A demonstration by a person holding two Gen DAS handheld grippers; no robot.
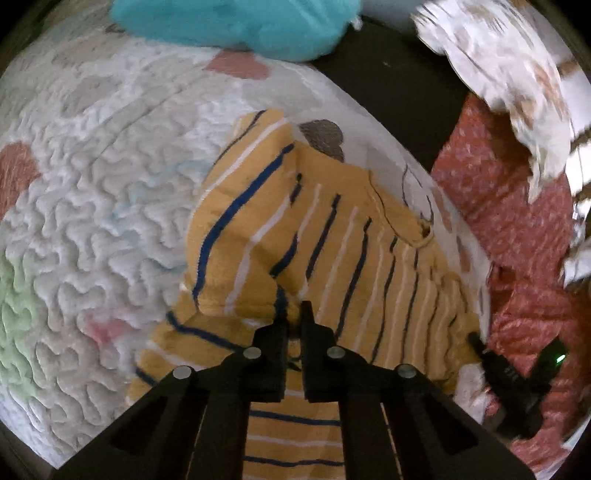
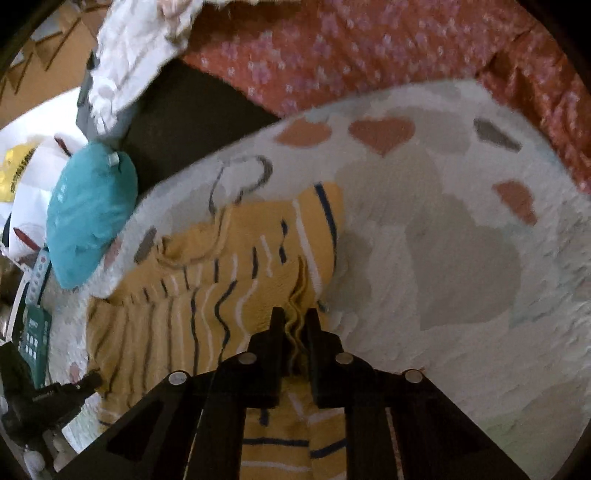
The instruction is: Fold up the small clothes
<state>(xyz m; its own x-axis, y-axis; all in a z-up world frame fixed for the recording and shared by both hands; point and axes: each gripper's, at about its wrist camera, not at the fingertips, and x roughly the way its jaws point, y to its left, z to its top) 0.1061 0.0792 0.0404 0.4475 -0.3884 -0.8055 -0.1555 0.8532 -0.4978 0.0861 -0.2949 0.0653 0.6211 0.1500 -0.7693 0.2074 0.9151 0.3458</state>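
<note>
A small yellow garment [image 1: 351, 240] with navy and white stripes lies rumpled on a white quilted blanket [image 1: 92, 184] printed with hearts. In the left wrist view my left gripper [image 1: 293, 317] is shut on a bunched fold at the garment's near edge. The right gripper's black body [image 1: 509, 373] shows at the garment's right side. In the right wrist view my right gripper [image 2: 295, 317] is shut on a wavy folded edge of the same garment [image 2: 221, 295], which spreads to the left over the blanket [image 2: 443, 258]. The left gripper's body [image 2: 55, 398] sits at the lower left.
A teal cushion [image 1: 240, 22] [image 2: 88, 214] rests at the blanket's far edge. Red floral fabric [image 1: 517, 221] [image 2: 369, 48] borders the blanket. A white patterned cloth [image 1: 509, 74] [image 2: 129, 55] lies beyond a dark gap. Remote controls [image 2: 35, 332] lie at the left.
</note>
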